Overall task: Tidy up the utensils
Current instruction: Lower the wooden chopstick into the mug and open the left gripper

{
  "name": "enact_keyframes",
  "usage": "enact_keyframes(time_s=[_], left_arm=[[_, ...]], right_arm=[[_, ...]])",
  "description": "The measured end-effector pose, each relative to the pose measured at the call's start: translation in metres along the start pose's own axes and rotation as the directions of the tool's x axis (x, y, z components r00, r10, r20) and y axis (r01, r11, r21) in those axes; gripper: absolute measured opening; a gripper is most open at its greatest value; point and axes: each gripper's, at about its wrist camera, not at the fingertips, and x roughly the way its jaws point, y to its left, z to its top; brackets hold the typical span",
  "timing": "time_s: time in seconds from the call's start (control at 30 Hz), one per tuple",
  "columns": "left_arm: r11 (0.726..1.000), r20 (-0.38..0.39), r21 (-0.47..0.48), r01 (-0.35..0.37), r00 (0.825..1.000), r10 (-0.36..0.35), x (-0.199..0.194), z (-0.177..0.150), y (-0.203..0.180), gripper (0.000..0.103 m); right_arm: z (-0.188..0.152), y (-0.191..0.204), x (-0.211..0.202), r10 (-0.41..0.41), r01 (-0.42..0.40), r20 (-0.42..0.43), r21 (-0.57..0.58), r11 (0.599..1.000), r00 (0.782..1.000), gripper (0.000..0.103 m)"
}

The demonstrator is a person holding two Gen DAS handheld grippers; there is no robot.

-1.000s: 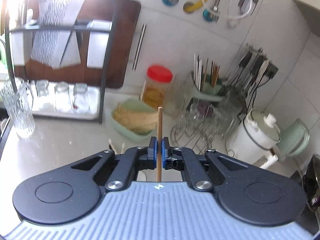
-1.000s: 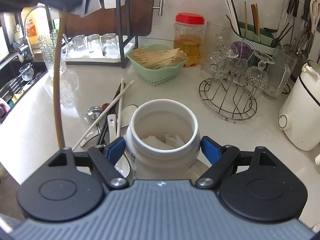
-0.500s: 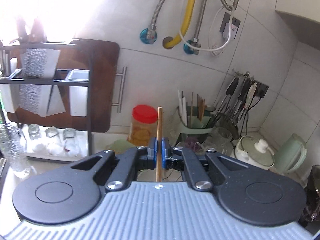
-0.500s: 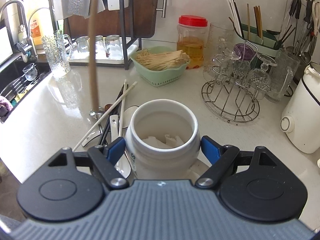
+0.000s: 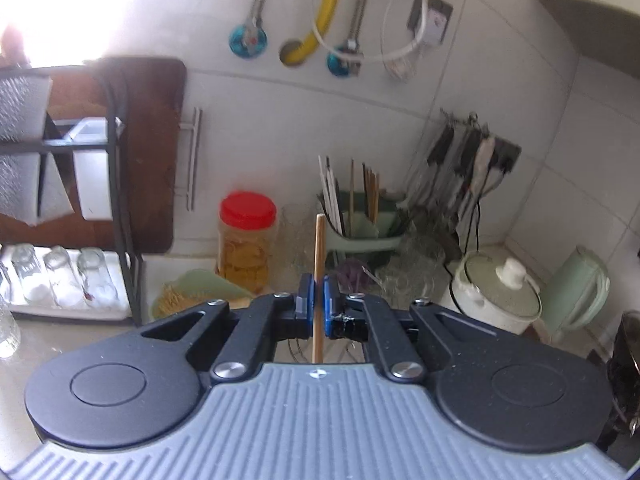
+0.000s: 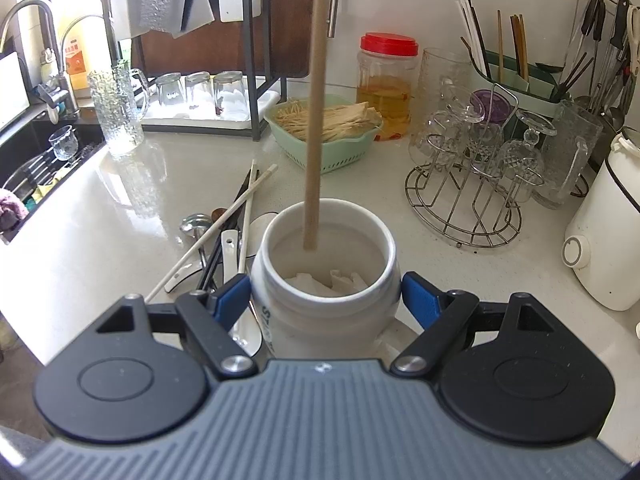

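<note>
My left gripper [image 5: 316,300] is shut on a wooden chopstick [image 5: 319,280] that stands upright between its blue pads. In the right wrist view that same chopstick [image 6: 314,112] hangs down from above, its lower tip inside the mouth of a white ceramic jar [image 6: 326,280]. My right gripper [image 6: 326,300] is shut on the jar, one blue pad pressed on each side. White crumpled paper lies in the jar's bottom. Left of the jar, a loose pile of utensils [image 6: 224,232] rests on the counter: white chopsticks, dark chopsticks, a metal spoon and white ceramic spoons.
A green basket [image 6: 324,132] of thin sticks and a red-lidded jar [image 6: 386,84] stand behind. A wire rack of glasses [image 6: 476,168] is at right, a white cooker [image 6: 604,232] beyond it. A green chopstick holder [image 6: 516,76] sits by the wall. The sink [image 6: 36,164] is at left.
The chopstick in my left gripper has travelled from the far left to above the jar, and its tip now dips into the jar's mouth. The right gripper and jar stayed still.
</note>
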Motion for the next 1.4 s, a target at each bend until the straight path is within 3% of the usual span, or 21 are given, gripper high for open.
enact_keyframes(time_s=[0.33,0.5,0.73,1.07,1.4], left_arm=[[0.999,-0.125,0.034,-0.016,0.992,0.02,0.0,-0.03,-0.004,0.005],[1.0,-0.2,0.014,-0.019,0.98,0.021,-0.013,-0.038,0.001,0.005],[0.998,-0.235,0.054,-0.024,0.971,0.036,-0.029,-0.047,-0.006,0.005],[1.0,-0.38,0.002,-0.021,0.925,0.02,-0.002,-0.056,0.001,0.005],[0.999,-0.45,-0.022,-0.031,0.893,0.018,0.012,-0.046,0.006,0.005]], right_arm=[[-0.003,-0.002,0.0,0.008,-0.008,0.018,0.001,1.0,1.0,0.085],[-0.003,-0.003,-0.001,0.015,-0.015,0.023,0.002,1.0,1.0,0.085],[-0.004,-0.004,-0.001,0.022,-0.022,0.03,-0.001,1.0,0.999,0.085],[-0.003,-0.005,-0.001,0.033,-0.033,0.025,-0.005,0.999,0.999,0.085],[-0.001,-0.005,0.001,0.037,-0.037,0.02,-0.004,0.999,0.999,0.085]])
